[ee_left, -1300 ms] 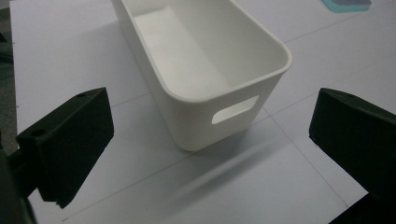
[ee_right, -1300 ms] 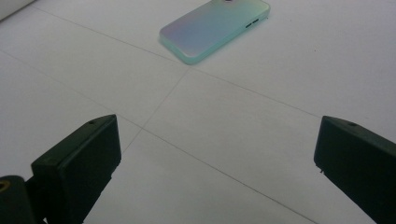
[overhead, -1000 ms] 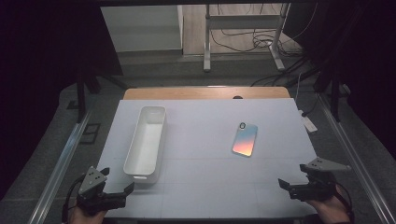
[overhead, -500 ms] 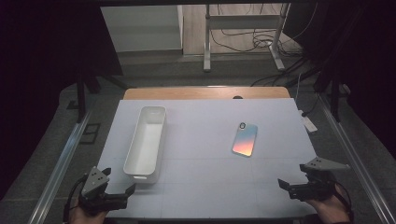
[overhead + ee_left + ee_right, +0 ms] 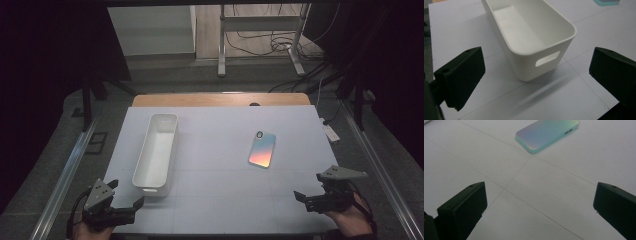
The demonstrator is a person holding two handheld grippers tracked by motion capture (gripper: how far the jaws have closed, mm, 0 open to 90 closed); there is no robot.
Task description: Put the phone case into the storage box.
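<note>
A long white bin (image 5: 156, 150) with a handle slot stands empty on the left of the white table (image 5: 220, 200). A phone with a pastel gradient back (image 5: 262, 149) lies flat to the right of the middle. My left gripper (image 5: 127, 194) hovers open at the front left corner, just short of the bin's near end. In the left gripper view the bin (image 5: 529, 37) sits between and beyond the wide-apart jaws of that gripper (image 5: 537, 75). My right gripper (image 5: 310, 190) is open at the front right. Its own view has the phone (image 5: 547, 133) ahead of the gripper (image 5: 539, 210), with nothing between the jaws.
A strip of wooden tabletop (image 5: 220, 99) borders the white sheet at the back. Metal rails (image 5: 65, 175) run along both sides of the table. Beyond the table stand a metal frame's legs (image 5: 220, 55) and floor cables (image 5: 270, 37). A corner of the phone (image 5: 607, 2) appears far right of the bin.
The left gripper has shifted very slightly at the front left corner. The right gripper, the bin and the phone have kept their places.
</note>
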